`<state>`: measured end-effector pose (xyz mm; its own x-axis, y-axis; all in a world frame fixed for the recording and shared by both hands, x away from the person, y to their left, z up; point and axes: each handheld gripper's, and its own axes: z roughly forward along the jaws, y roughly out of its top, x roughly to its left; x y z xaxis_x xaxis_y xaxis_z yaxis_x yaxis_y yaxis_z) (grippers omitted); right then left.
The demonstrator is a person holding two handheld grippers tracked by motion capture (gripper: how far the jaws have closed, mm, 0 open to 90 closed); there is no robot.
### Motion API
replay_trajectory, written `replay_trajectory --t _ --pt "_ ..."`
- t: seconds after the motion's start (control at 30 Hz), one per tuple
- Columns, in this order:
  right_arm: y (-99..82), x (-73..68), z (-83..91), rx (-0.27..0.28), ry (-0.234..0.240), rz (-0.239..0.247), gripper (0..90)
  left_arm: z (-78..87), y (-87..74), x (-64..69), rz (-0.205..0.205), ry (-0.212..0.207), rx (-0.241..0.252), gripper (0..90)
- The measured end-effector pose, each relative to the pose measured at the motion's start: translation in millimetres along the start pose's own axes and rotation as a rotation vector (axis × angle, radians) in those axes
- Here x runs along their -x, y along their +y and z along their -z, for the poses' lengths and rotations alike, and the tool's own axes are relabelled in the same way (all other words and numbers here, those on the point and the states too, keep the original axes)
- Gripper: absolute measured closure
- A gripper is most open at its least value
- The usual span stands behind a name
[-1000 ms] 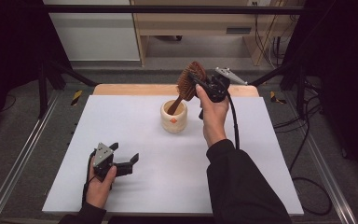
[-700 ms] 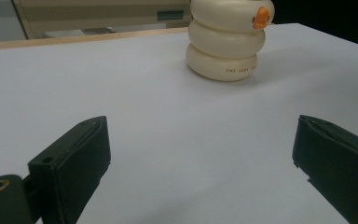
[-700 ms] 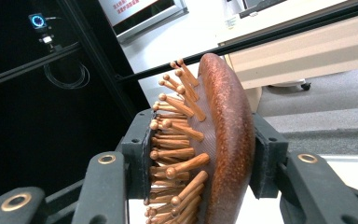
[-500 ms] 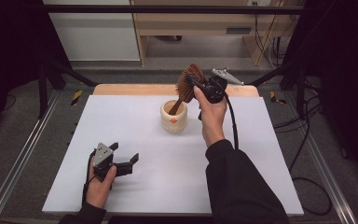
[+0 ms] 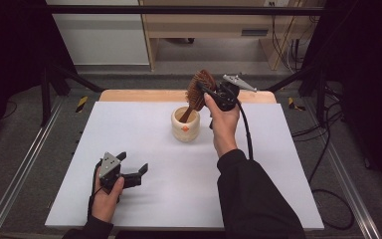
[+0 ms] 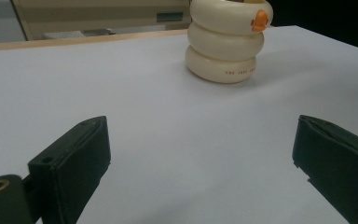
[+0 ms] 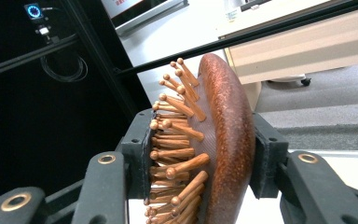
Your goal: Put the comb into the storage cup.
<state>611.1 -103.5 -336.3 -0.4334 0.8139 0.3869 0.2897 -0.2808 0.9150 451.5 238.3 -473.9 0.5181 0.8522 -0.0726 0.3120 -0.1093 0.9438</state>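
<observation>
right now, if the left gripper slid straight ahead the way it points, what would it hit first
Probably the cream ringed holder: it stands ahead of the open left gripper, slightly right of centre, with bare white table between. Depth is unclear, so it might just slip past its left side.

Wooden hairbrush (image 5: 199, 89) handle-down in cup (image 5: 185, 130)

Even overhead light falls on the white table (image 5: 144, 124), bright against dark, murky surroundings at both sides of the high view, with only faint, soft shadows. In the left gripper view the near black claw tips are blurred and the cream holder (image 6: 227, 39) casts a soft shadow rightward.
</observation>
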Motion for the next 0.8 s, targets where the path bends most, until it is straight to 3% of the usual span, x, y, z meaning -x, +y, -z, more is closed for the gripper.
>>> replay_trajectory --t 0.8 --pt "-9.2 -6.6 -6.6 -0.026 0.004 0.015 51.2 0.0 0.0 -0.5 0.0 -0.002 -0.001 4.1"
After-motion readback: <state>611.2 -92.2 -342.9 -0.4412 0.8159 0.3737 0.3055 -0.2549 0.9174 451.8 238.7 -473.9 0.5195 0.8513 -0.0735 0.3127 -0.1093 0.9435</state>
